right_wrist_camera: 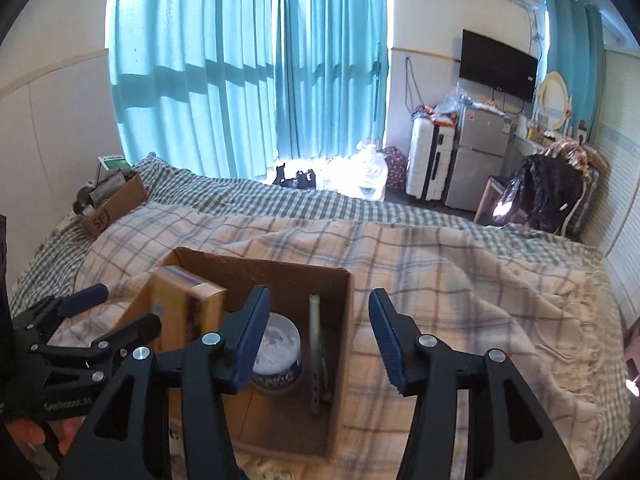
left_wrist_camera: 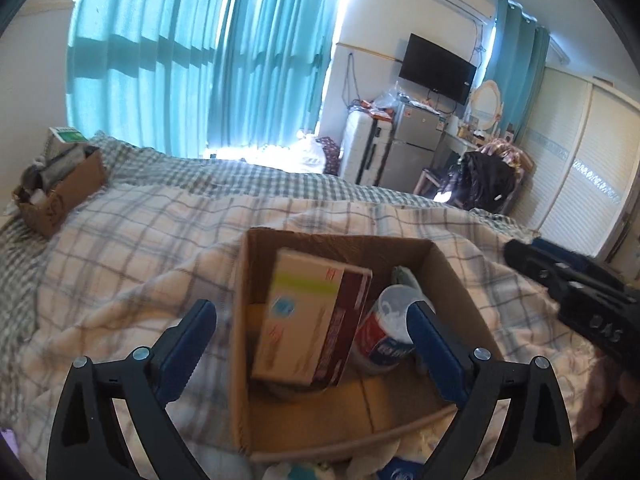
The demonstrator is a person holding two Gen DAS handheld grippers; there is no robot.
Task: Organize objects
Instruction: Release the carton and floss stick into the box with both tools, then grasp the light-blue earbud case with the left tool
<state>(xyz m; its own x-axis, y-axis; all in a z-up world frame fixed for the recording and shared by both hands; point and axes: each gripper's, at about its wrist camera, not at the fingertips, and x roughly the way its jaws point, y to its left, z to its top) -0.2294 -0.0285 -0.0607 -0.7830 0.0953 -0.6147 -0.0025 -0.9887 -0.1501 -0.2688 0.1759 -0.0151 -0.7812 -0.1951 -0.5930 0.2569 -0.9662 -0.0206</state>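
An open cardboard box [left_wrist_camera: 460, 280] sits on the plaid blanket, also in the right wrist view [right_wrist_camera: 340, 320]. Inside it a cream and dark red carton [left_wrist_camera: 304, 328] stands tilted, blurred, between the open jaws of my left gripper [left_wrist_camera: 312, 320], with no pad touching it. The carton shows at the box's left in the right wrist view [right_wrist_camera: 188, 312]. A round tub with a clear lid [left_wrist_camera: 386, 332] [right_wrist_camera: 278, 350] stands beside it, and a thin flat item [right_wrist_camera: 318, 352] leans on the right wall. My right gripper [right_wrist_camera: 318, 322] is open and empty over the box.
A second cardboard box [left_wrist_camera: 60, 192] [right_wrist_camera: 116, 200] full of items sits at the bed's far left. Beyond the bed are teal curtains [right_wrist_camera: 248, 80], a suitcase [right_wrist_camera: 428, 160], a small fridge [right_wrist_camera: 476, 160] and a chair with dark clothes [right_wrist_camera: 544, 192].
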